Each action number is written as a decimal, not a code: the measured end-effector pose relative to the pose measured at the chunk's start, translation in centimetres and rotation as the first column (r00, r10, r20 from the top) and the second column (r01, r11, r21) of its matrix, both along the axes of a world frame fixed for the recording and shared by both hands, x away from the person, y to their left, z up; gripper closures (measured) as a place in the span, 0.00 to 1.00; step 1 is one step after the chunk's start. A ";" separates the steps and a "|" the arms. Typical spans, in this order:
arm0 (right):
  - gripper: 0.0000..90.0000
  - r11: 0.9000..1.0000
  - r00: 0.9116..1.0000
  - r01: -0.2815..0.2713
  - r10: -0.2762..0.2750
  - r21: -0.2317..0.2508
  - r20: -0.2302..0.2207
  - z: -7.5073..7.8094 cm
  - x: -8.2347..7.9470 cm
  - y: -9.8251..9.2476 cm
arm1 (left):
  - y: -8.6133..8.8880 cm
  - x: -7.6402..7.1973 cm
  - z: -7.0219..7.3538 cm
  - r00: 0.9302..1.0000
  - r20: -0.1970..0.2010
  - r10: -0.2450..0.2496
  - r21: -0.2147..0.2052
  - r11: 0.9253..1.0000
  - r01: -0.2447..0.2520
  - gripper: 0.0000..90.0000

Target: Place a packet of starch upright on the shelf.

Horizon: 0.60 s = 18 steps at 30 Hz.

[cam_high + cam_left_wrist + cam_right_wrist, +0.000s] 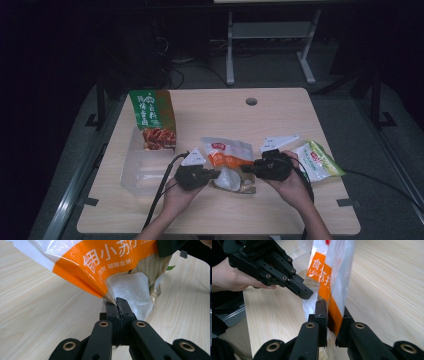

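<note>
Both grippers clamp one orange and white pouch (229,159) between them, low over the middle of the light wooden table (280,120). On its left edge the left gripper (216,174) has its jaws pressed together; the right gripper (248,168) pinches the right edge the same way. Printed with Chinese characters, the pouch has a clear panel with white powder inside. Three packets are on view: this pouch, a tall green and red bag (152,119) standing in a clear plastic tray (131,172) at the left, and a green and white packet (316,160) lying flat at the right.
</note>
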State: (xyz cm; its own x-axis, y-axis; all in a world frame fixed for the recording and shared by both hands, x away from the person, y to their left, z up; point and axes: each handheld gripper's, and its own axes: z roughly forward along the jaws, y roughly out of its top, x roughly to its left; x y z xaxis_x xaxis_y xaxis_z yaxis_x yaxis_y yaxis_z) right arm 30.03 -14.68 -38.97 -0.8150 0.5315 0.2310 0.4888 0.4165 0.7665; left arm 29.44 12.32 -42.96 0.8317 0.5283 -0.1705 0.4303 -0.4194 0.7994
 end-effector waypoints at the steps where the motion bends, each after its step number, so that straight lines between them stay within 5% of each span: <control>1: 0.90 1.000 1.000 0.001 -0.001 -0.006 0.008 -0.1 0.0 0.2 | 0.1 0.0 0.0 1.000 0.003 0.001 0.001 1.000 -0.001 0.99; 10: 0.99 1.000 1.000 0.007 -0.007 -0.012 -0.009 -0.5 0.2 1.2 | 0.4 -0.3 -0.1 1.000 0.003 0.008 -0.012 1.000 -0.008 0.99; 13: 0.99 1.000 1.000 0.017 -0.017 -0.002 -0.007 -0.5 0.0 1.0 | 0.5 -0.5 -0.1 1.000 -0.001 0.019 0.000 1.000 -0.019 0.76; 18: 0.99 1.000 1.000 0.012 -0.012 0.012 -0.011 -0.4 -0.3 0.9 | 0.8 -1.7 -0.1 1.000 0.020 0.007 0.026 1.000 -0.008 0.63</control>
State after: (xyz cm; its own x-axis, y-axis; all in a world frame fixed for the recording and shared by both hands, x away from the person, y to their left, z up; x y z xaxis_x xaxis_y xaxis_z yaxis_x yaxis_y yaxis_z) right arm 29.73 -13.79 -39.32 -0.8059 0.5384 0.2464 0.5023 0.4012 0.7660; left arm 27.79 13.13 -43.11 0.8308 0.5388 -0.1394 0.4173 -0.4373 0.7967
